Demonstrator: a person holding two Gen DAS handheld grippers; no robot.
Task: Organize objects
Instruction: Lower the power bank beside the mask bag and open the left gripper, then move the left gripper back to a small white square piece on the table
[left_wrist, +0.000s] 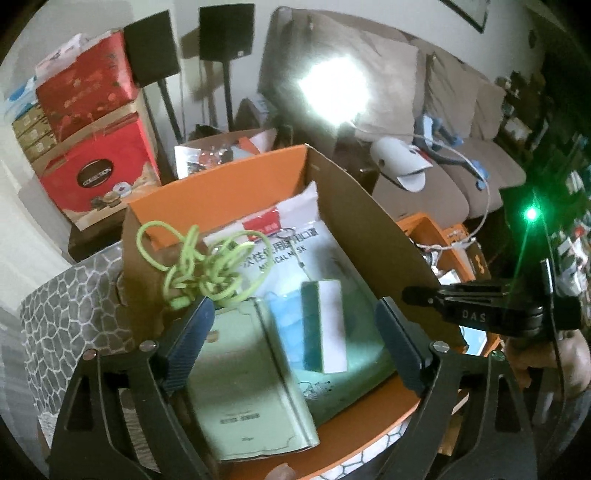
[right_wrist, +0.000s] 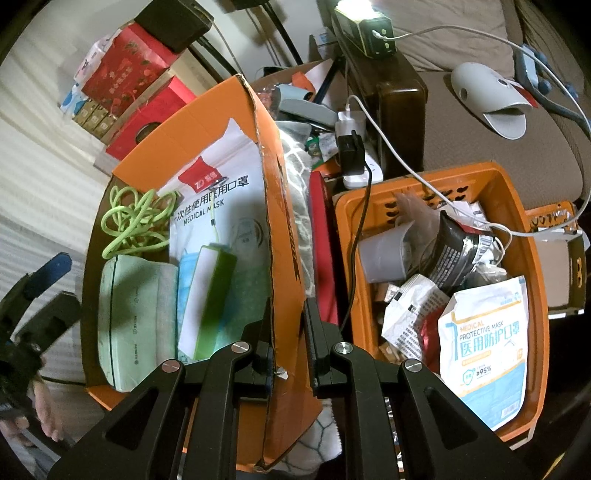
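While right gripper (right_wrist: 288, 354) jaws clamp the cardboard box (right_wrist: 273, 206) wall, green-white block (left_wrist: 325, 325) below wide-apart left gripper (left_wrist: 295, 343) jaws.

The green-and-white box (left_wrist: 325, 325) is blurred, its label unreadable.

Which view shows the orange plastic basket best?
The right wrist view: the orange plastic basket lies open from above, with the mask packet and other clutter inside. The left wrist view shows only a sliver of its rim behind the cardboard box.
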